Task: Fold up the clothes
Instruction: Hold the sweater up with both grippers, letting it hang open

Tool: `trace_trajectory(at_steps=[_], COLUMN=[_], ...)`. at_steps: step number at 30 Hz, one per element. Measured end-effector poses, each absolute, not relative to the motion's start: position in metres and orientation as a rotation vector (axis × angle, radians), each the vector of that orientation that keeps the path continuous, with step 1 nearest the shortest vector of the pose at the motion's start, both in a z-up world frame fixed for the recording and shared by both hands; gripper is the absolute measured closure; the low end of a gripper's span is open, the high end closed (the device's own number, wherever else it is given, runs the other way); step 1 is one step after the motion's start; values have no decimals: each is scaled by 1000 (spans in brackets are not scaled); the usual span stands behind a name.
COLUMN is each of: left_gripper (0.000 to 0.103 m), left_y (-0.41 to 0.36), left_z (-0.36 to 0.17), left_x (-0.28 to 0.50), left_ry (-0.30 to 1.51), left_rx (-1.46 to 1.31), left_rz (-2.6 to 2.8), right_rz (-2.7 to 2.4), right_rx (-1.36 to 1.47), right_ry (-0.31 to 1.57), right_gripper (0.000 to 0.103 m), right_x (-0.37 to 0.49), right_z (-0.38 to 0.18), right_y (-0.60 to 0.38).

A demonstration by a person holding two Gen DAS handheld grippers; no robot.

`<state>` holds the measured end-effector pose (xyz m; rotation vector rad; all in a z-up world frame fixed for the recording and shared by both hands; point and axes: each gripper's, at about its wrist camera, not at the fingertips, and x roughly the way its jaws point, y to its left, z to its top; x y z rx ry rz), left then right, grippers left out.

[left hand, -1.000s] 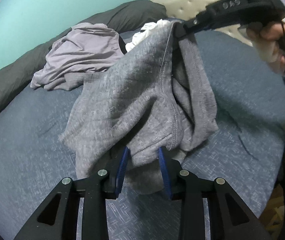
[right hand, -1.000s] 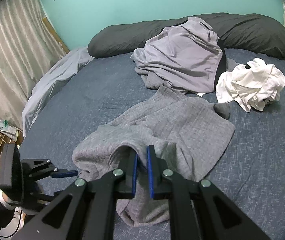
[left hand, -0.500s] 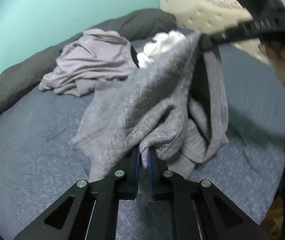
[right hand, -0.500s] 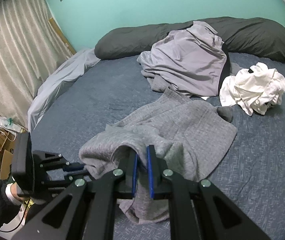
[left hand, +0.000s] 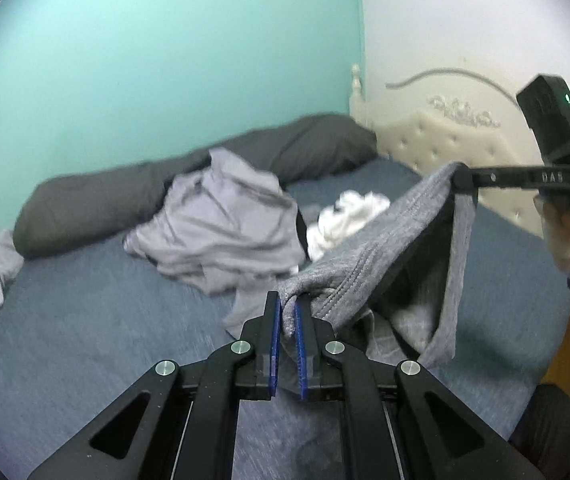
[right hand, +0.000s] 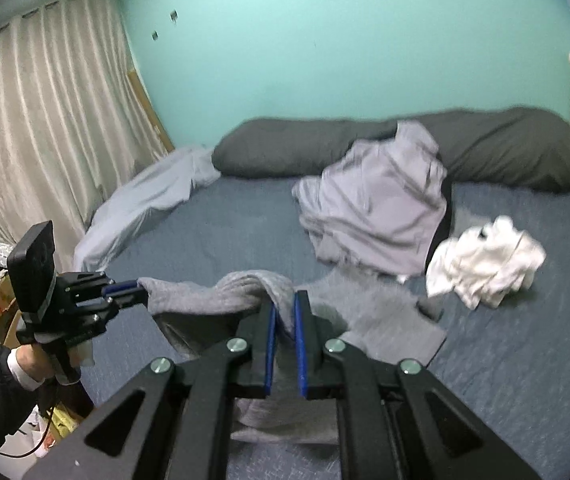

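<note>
Left wrist view: left tongs (left hand: pixel 288 316) pinch the grey knit garment (left hand: pixel 369 256) at frame centre, lifted unfolded over the bed (left hand: pixel 97 320).

Right wrist view: right tongs (right hand: pixel 283 312) clamp its other edge; lilac garment (right hand: pixel 381 204) and white garment (right hand: pixel 485 264) lie crumpled, unfolded.

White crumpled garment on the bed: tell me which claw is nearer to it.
Right. The right claw, shut on the grey sweatshirt, is nearer the white crumpled garment. The left claw holds the sweatshirt's other end, farther away.
</note>
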<state>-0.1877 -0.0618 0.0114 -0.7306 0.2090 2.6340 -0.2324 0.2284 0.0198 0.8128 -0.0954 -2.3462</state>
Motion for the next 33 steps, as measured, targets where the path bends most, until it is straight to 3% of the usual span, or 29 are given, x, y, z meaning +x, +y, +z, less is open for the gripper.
trace_trajectory(at_steps=[9, 17, 24, 33], left_gripper=[96, 96, 96, 96], left_y=[-66, -55, -46, -37], left_z=[148, 264, 262, 251], left_x=[-168, -130, -110, -86], left_ry=[163, 227, 252, 277], left_rx=[-489, -308, -324, -361], left_rz=[2688, 2719, 2714, 2707], right_rz=[-2415, -2466, -2472, -2443], right_rx=[590, 426, 368, 462], right_ry=[-82, -47, -30, -35], right_gripper=[95, 95, 95, 95], right_x=[-207, -174, -144, -129], right_z=[140, 246, 283, 239], right_y=[249, 267, 278, 274])
